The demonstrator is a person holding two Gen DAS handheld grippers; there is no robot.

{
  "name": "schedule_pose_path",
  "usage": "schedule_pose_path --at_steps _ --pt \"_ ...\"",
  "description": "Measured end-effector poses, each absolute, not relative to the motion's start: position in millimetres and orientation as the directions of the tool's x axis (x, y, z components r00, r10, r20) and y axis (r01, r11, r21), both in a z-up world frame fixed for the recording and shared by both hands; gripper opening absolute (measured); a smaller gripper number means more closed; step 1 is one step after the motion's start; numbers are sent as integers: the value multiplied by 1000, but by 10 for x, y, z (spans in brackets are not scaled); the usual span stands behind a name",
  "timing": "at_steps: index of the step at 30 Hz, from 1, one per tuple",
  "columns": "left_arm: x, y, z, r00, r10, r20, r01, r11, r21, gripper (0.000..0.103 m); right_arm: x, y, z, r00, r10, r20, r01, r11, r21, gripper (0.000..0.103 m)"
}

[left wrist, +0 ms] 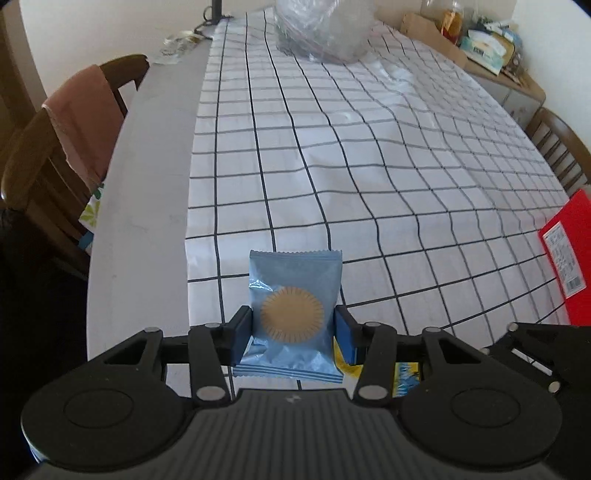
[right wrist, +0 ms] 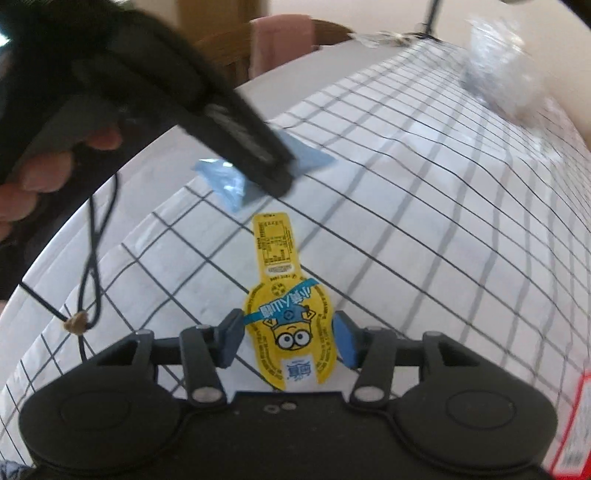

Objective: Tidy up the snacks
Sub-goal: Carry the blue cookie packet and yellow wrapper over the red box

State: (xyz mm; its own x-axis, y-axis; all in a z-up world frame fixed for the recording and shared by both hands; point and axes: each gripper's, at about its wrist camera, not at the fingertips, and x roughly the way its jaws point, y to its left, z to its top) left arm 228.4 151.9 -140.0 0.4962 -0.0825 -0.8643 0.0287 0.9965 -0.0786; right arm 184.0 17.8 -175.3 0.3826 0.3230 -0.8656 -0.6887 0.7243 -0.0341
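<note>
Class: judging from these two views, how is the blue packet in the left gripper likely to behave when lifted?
The blue packet looks like thin creased film, so probably light and crinkly. Its glossy surface may slip between the left gripper's pads. The round biscuit printed on it suggests breakable contents.

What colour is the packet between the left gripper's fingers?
Light blue packet with a tan sunburst disc; clearest in the left wrist view.

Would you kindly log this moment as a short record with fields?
surface: checked tablecloth
left gripper: shut on blue packet, lifted off the cloth
right gripper: around yellow packet, left finger touching, right finger apart
far end: clear plastic bag
right edge: red box
</note>
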Motion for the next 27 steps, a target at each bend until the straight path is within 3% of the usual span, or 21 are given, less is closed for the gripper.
schedule_pose_path --at_steps 15,27 --pt "1787 1072 -637 606 -110 -788 31 993 -115 47 1475 -841 -985 525 267 -808 -451 893 3 51" --pt "1367 216 -49 656 -153 -739 96 988 -119 47 1162 -1748 -353 617 269 -739 -341 938 58 51"
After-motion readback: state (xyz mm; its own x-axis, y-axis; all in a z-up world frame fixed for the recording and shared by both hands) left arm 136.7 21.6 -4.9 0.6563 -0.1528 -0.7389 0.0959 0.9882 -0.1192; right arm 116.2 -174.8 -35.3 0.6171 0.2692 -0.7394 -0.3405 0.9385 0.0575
